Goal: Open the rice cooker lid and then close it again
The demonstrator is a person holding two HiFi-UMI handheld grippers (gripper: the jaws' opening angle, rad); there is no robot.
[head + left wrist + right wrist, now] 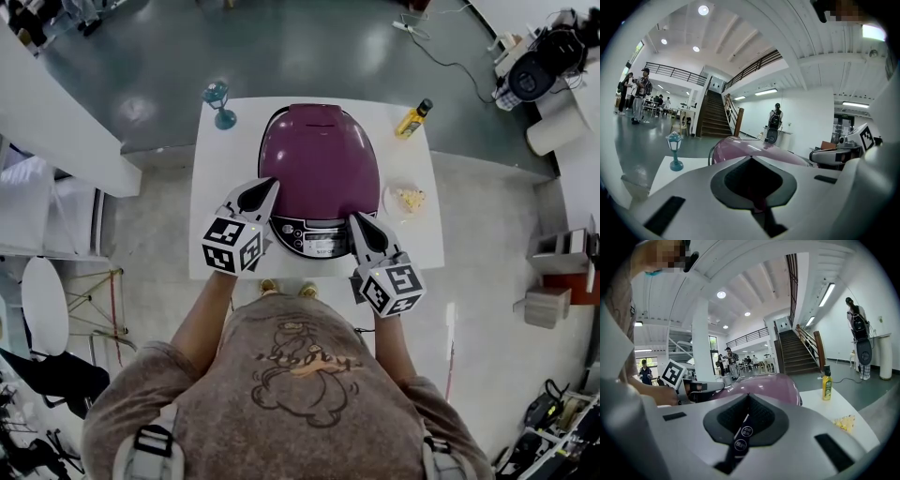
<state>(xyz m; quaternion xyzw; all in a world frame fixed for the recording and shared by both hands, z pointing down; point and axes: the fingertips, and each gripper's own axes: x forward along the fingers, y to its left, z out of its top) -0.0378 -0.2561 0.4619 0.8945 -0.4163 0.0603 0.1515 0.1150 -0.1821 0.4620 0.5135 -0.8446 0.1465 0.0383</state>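
I see the left gripper (268,184) at the rice cooker (319,159) lid's front-left edge and the right gripper (355,218) beside its control panel (309,240). Both pairs of fingers are pressed together, empty.

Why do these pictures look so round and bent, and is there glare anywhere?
Head view: the wide lens curves straight lines near the edges, and light glares on the floor. Left and right gripper views: fisheye circles, black corners, bright ceiling lamps.

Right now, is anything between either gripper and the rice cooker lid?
Nothing visible does. The left gripper and right gripper sit on either side of the control panel, next to the closed lid. The lantern, bottle and plate stand off to the sides.
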